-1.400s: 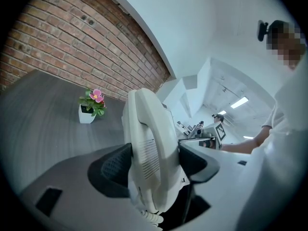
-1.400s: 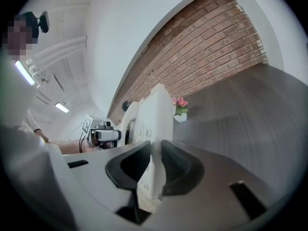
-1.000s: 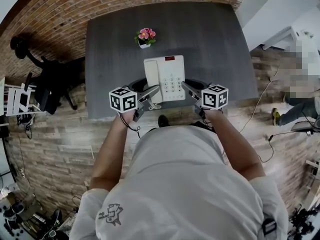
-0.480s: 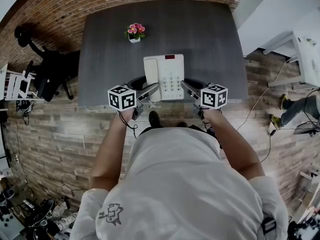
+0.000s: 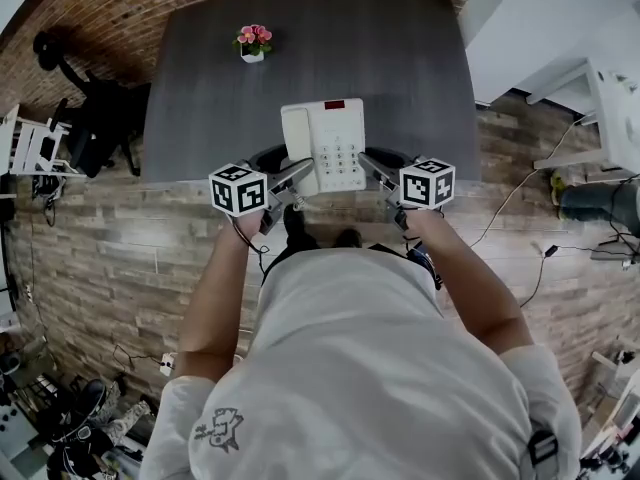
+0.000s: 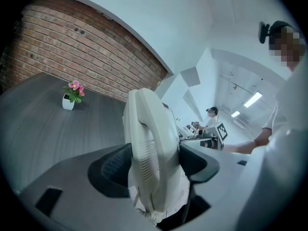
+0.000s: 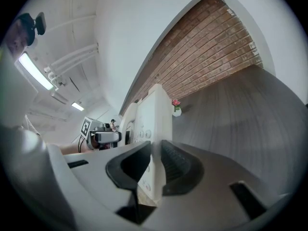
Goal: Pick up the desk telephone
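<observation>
**Clerk:** First item?

**Keeper:** One desk telephone, white, with a keypad and a small red panel. It was held over the near edge of the tabletop, about midway along, and seemingly clear of the surface.

**Clerk:** Grips?

**Keeper:** The left gripper was clamped wide across the handset. The right gripper was pinched narrowly on the base's right edge.

**Clerk:** Step?

**Keeper:** The lift, I judged. The next move called for both hands level and matched, lest the handset slip its cradle.

**Clerk:** Other stock?

**Keeper:** One potted pink flower, near the far left corner.

**Clerk:** Lettering?

**Keeper:** None legible; the key digits were too small.
</observation>
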Tool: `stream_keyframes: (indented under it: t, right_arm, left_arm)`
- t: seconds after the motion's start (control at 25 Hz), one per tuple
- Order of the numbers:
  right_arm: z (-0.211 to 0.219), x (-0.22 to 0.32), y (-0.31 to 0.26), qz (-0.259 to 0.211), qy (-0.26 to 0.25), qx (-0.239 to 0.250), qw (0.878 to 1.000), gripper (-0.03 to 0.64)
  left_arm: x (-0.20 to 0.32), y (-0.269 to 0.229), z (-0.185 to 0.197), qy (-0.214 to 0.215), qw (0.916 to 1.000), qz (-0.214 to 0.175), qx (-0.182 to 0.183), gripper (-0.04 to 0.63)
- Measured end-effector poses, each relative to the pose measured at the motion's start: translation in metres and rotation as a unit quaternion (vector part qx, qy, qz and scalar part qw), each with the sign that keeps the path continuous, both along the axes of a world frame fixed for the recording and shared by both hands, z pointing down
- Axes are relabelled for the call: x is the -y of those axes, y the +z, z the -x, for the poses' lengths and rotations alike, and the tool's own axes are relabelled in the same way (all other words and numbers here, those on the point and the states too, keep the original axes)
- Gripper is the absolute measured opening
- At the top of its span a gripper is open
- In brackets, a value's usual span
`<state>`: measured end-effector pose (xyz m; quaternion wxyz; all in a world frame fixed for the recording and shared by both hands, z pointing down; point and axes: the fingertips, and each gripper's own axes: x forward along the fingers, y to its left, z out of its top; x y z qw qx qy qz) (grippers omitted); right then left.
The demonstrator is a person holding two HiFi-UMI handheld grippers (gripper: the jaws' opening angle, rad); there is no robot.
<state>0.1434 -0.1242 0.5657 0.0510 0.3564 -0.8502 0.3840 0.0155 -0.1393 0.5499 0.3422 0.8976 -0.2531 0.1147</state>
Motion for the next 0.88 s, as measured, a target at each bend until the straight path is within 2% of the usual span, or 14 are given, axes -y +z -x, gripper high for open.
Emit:
stream_keyframes:
  t: [0.4,0.88]
  right_arm:
    - [0.004,-0.015,-0.004,0.001,-0.008,0.009,1.000,0.074]
    - [0.017,-0.038,-0.018,-0.011,0.025,0.002,1.000,0.072]
  left_arm:
    - [-0.018,-0.005,0.003,-0.008,0.9999,0.008,0.012,0.325]
    - [-0.032,-0.016,0.016,0.021,0.9998,-0.006,0.000,0.324]
